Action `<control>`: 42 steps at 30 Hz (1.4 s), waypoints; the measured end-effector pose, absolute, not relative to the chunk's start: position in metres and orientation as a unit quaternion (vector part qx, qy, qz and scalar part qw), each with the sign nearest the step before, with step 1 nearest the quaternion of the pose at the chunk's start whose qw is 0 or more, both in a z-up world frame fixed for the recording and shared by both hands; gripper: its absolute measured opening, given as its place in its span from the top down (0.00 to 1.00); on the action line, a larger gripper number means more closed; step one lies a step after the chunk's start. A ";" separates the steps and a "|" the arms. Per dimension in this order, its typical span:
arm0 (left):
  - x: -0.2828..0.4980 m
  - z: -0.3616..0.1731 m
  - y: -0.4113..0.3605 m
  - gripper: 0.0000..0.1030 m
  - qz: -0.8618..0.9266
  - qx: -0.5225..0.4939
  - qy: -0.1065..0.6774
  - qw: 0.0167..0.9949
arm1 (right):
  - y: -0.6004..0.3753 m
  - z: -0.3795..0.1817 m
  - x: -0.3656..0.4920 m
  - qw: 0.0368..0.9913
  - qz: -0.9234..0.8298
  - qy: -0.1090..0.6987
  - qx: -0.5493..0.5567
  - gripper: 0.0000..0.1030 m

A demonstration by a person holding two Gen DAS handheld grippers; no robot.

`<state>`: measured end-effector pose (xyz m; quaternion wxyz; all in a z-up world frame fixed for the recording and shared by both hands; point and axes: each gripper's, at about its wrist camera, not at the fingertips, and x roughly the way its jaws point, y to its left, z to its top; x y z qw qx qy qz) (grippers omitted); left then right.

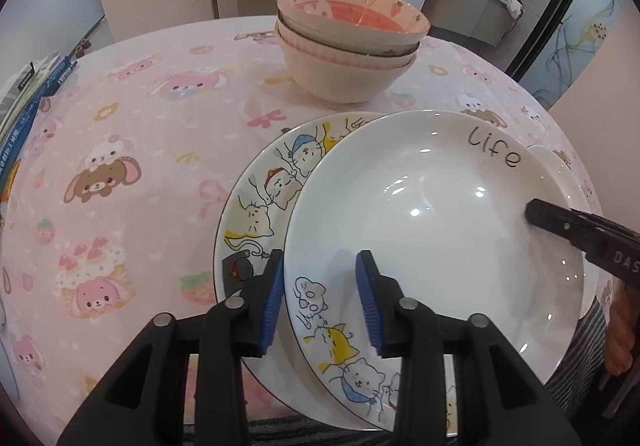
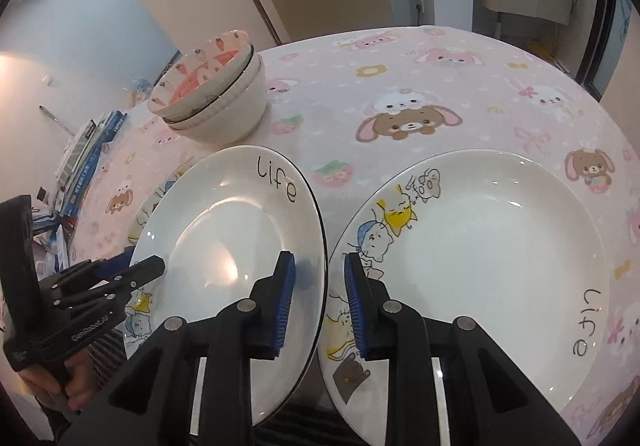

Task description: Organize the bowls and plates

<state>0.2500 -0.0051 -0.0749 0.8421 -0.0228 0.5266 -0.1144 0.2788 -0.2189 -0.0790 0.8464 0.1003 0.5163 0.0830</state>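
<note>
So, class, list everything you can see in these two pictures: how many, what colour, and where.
bowls: three, cream and pink, the top one strawberry-printed; stacked at the far side of the table
top plate: one, white with cartoon cats and "life"; lies over another plate
lower plate: one, white with cats; under the top plate
third plate: one, white with cats; alone on the cloth to the right
books: a pile, blue and white; left table edge
tablecloth: one, pink with cartoon animals; covers the table
left gripper: black with blue pads; open, astride the top plate's rim
right gripper: the same; open, astride the opposite rim
</note>
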 end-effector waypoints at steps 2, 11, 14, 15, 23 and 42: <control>0.248 -0.070 -0.003 0.64 -0.113 -0.020 0.520 0.847 | -0.219 -0.082 0.280 0.843 0.085 0.521 0.103 0.74; 0.243 -0.043 0.026 0.56 -0.090 -0.029 0.485 0.870 | -0.207 -0.082 0.279 0.849 0.080 0.520 0.058 0.71; 0.241 -0.035 0.038 0.45 -0.064 -0.012 0.465 0.883 | -0.208 -0.082 0.280 0.849 0.076 0.521 0.051 0.62; 0.242 -0.036 0.041 0.40 -0.061 -0.007 0.465 0.883 | -0.208 -0.082 0.280 0.849 0.070 0.522 0.049 0.60; 0.253 -0.062 0.050 0.29 -0.070 -0.015 0.503 0.861 | -0.208 -0.082 0.284 0.845 0.060 0.530 0.039 0.56; 0.249 -0.080 0.048 0.30 -0.066 0.016 0.508 0.859 | -0.184 -0.093 0.288 0.834 0.056 0.549 -0.006 0.43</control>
